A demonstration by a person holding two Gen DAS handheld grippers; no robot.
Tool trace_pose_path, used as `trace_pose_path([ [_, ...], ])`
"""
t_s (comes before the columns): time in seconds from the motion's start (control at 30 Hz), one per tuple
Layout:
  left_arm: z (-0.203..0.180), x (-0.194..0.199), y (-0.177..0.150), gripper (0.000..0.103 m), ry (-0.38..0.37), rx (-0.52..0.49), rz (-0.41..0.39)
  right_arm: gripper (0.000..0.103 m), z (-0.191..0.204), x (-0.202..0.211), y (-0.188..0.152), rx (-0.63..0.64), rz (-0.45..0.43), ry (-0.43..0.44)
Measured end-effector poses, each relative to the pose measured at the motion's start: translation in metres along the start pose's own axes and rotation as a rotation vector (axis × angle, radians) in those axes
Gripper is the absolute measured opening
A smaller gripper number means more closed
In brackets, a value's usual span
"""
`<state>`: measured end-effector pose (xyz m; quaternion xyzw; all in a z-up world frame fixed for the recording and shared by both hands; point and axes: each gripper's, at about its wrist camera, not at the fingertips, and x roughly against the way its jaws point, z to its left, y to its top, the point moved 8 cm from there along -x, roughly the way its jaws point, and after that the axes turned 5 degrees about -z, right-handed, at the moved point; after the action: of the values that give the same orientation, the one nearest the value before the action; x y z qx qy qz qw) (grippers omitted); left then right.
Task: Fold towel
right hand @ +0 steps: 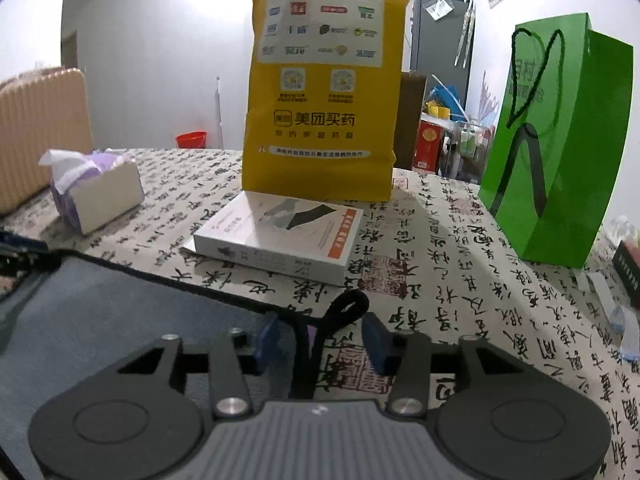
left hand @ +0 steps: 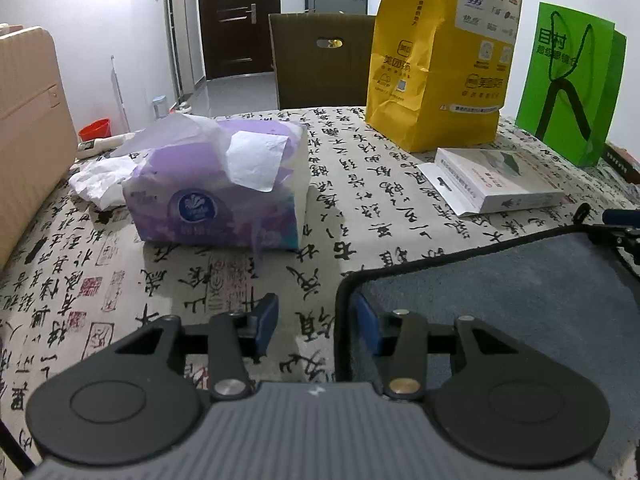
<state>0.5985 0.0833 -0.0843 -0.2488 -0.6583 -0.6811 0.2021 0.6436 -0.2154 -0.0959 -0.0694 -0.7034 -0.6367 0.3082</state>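
Both tongs open: left tongs point(left hand: 314, 326) straddle grey towel point(left hand: 520, 280) corner, right tongs point(right hand: 320, 338) at opp corner w/ loop

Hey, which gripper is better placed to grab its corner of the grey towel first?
Right. The right gripper is open with the towel corner's black edge and hanging loop lying between its fingers. The left gripper is also open, but the towel edge only meets its right finger; mostly tablecloth shows between.
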Motion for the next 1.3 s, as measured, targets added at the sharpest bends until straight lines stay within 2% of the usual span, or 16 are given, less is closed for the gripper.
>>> trace_pose_path([
  [0.1,-0.004,0.011,0.001,0.057,-0.005,0.002,-0.006,0.059,0.002,0.007,0.003,-0.009,0.001,0.002],
  [0.17,-0.007,0.022,0.002,0.069,-0.007,-0.001,-0.016,0.065,0.003,0.013,0.004,-0.019,0.005,0.007],
  [0.33,-0.015,0.050,0.002,0.082,0.000,0.002,-0.033,0.072,0.005,0.030,0.002,-0.049,0.020,0.016],
  [0.4,-0.017,0.061,-0.002,0.087,0.004,0.011,-0.029,0.079,0.006,0.040,0.001,-0.056,0.020,0.011],
  [0.5,-0.019,0.076,-0.008,0.098,0.011,0.024,-0.032,0.083,0.008,0.056,-0.001,-0.069,0.010,-0.003],
  [0.67,-0.024,0.102,-0.014,0.102,0.026,0.028,-0.048,0.092,0.016,0.081,-0.003,-0.062,0.004,-0.001],
  [0.9,-0.031,0.133,-0.022,0.103,0.035,0.030,-0.065,0.103,0.026,0.111,-0.006,-0.070,-0.021,-0.020],
  [1.3,-0.036,0.171,-0.045,0.103,0.068,0.039,-0.083,0.103,0.046,0.158,-0.021,-0.068,-0.043,-0.024],
])
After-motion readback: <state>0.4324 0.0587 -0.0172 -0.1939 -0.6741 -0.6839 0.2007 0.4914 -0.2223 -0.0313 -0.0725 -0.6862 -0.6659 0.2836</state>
